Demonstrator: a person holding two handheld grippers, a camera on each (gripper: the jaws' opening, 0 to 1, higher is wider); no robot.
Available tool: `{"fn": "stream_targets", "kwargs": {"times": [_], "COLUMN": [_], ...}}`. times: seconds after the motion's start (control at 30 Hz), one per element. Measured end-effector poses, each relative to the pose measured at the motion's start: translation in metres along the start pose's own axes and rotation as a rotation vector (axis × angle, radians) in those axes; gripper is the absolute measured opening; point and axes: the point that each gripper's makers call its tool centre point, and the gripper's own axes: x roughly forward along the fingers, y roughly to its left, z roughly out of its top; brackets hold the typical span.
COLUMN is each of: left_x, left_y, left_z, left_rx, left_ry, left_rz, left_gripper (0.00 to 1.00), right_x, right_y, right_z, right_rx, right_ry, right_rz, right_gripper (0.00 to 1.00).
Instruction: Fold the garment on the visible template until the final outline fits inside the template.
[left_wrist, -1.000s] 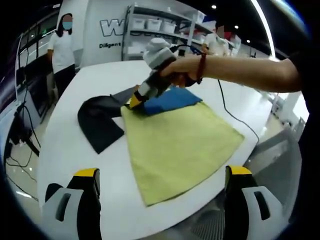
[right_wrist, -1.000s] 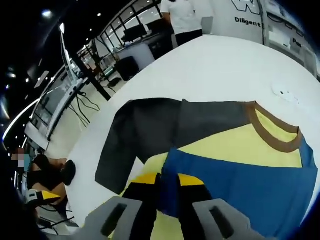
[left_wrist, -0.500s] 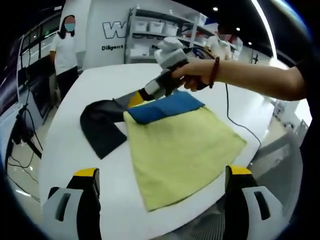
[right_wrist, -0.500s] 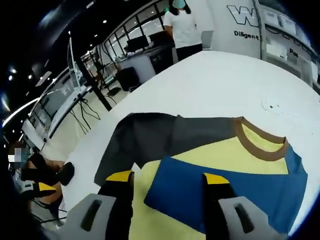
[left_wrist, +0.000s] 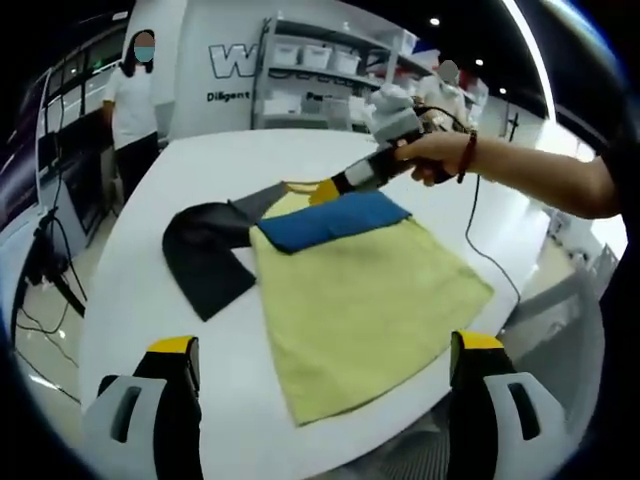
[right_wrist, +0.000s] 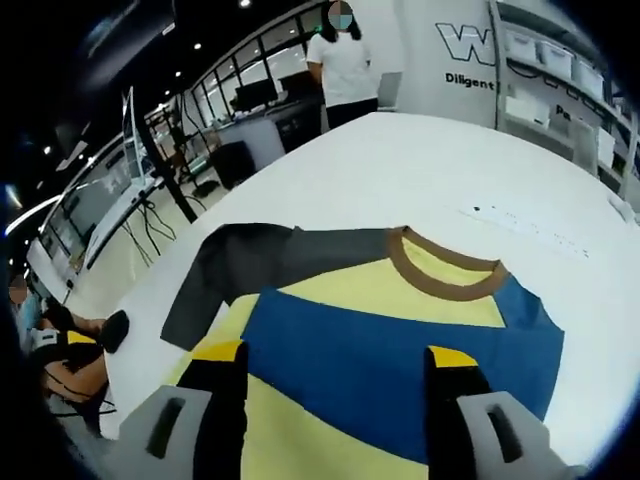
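Now both grippers, left gripper (left_wrist: 318, 372) and right gripper (right_wrist: 335, 372), gape empty; blue sleeve (right_wrist: 400, 350) folded across garment (left_wrist: 360, 300).

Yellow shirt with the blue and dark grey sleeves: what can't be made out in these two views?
- Template: none can be made out around the yellow shirt on the white table in the left gripper view.
- Shirt hem: cut off by the bottom edge and the right gripper in the right gripper view.
- Shirt body under the folded blue sleeve: covered.
- Dark grey sleeve cuff: too dark to tell.

yellow garment (left_wrist: 360, 310), blue sleeve (right_wrist: 400, 355) folded inward
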Motion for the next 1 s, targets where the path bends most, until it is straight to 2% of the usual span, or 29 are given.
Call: {"fn": "stream_targets", "kwargs": {"times": [0.47,0.57,0.83,1.0], "left_x": [0.005,0.006,0.009,0.009], "left_y": [0.001,0.000,-0.002,-0.002], "left_z": [0.000,-0.001,0.000,-0.001], "left_rx": [0.001,0.002,0.010,0.009], "left_ry": [0.003,0.008,0.006,0.008], "left_rz": [-0.007,-0.010,-0.018,-0.017], "left_gripper": [0.99,0.99,0.99,0.99], "right_x": [-0.024,-0.029,-0.040,-0.047], "right_y": [-0.053,-0.067,-0.089,-0.101], "right_z": [-0.030,-0.037,-0.057,-0.070], "right_rx": [0.071,0.095,0.147,0.185], "right_ry": [0.023,0.016,0.023,0.029], "right_rz": [-0.071,-0.094,-0.131,-0.149], "right_gripper": [0.80,0.86,0.97,0.98]}}
